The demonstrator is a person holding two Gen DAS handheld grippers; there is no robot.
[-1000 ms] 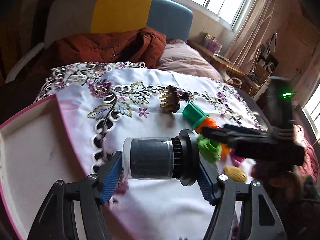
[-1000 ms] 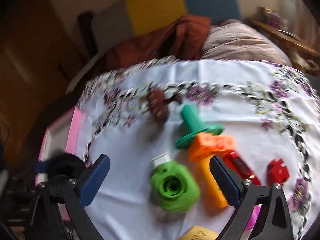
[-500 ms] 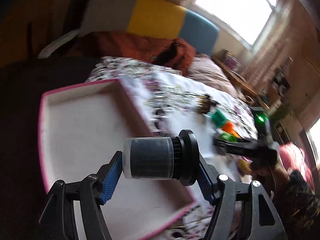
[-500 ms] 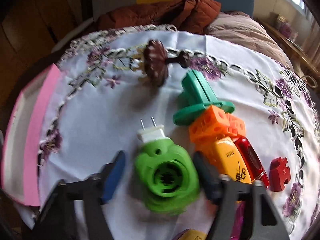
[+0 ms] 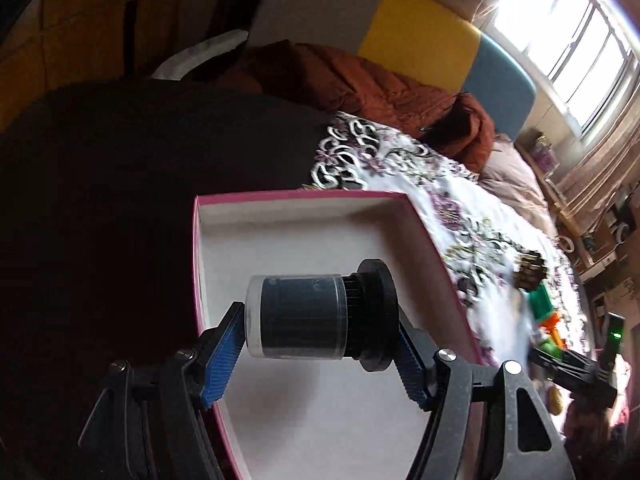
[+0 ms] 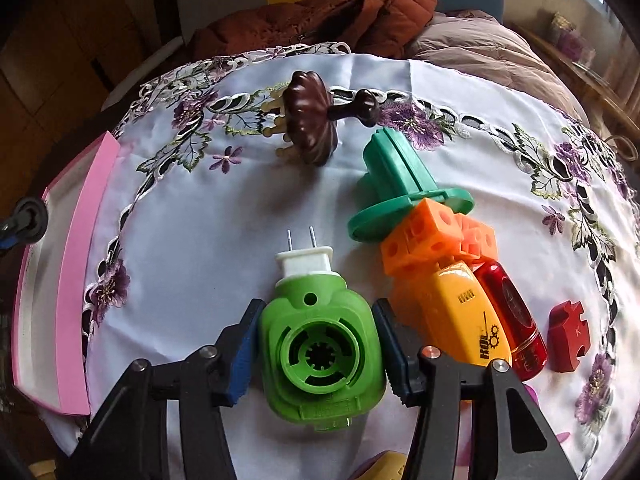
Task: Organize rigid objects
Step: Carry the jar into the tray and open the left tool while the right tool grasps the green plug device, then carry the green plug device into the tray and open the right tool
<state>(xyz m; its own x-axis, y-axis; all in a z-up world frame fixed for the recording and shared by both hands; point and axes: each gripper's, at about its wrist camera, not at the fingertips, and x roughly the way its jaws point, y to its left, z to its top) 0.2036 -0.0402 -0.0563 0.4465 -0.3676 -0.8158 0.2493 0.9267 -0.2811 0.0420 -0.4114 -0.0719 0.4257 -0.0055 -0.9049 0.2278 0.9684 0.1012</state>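
Observation:
My left gripper [image 5: 320,354] is shut on a black cylinder with a clear cap and black flange [image 5: 308,318], held sideways above the white inside of a pink-rimmed box [image 5: 304,232]. My right gripper [image 6: 316,350] is shut on a green plug-in device with a white two-pin plug [image 6: 320,344] that rests on the embroidered white cloth [image 6: 200,240]. The pink box [image 6: 72,264] shows at the left edge in the right wrist view.
On the cloth lie a brown mushroom-shaped piece [image 6: 312,116], a teal flanged part [image 6: 400,176], orange cubes [image 6: 436,236], an orange tool [image 6: 460,312], a red case [image 6: 508,308] and a red block [image 6: 568,336]. A rust jacket [image 5: 360,88] lies behind.
My left gripper has carried the cylinder left, from over the cloth to over the pink box. My right gripper has moved onto the green plug device and closed on it.

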